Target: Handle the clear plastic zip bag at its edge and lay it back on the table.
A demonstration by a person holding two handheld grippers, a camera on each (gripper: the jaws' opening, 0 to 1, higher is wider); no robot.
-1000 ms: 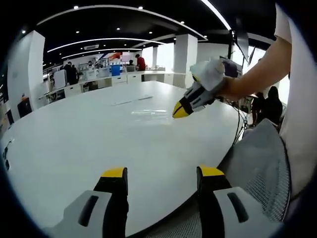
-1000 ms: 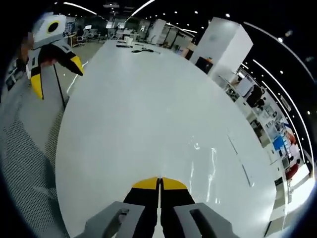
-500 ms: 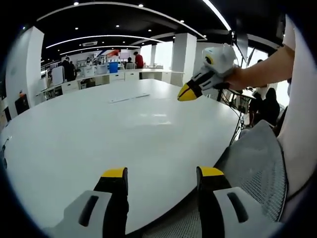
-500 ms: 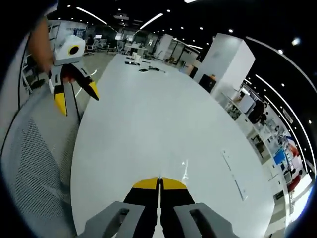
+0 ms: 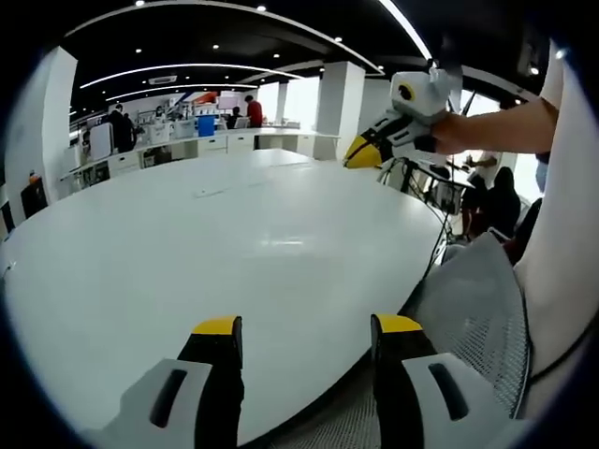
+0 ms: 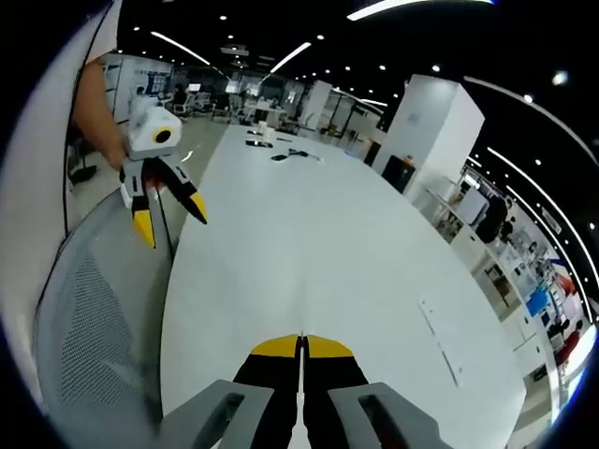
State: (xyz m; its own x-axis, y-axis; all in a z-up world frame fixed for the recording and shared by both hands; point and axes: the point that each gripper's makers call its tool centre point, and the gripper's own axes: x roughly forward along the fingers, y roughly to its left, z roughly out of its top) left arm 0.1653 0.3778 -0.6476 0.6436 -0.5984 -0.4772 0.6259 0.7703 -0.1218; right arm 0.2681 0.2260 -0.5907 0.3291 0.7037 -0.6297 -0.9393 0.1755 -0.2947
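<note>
White table [image 5: 187, 243]; left tool [image 5: 301, 329] open-jawed.

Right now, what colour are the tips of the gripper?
Yellow tips on the left gripper, clearest in the left gripper view.

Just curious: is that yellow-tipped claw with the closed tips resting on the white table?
Apart. In the left gripper view, the right claw is held up in the air, well above the table.
</note>
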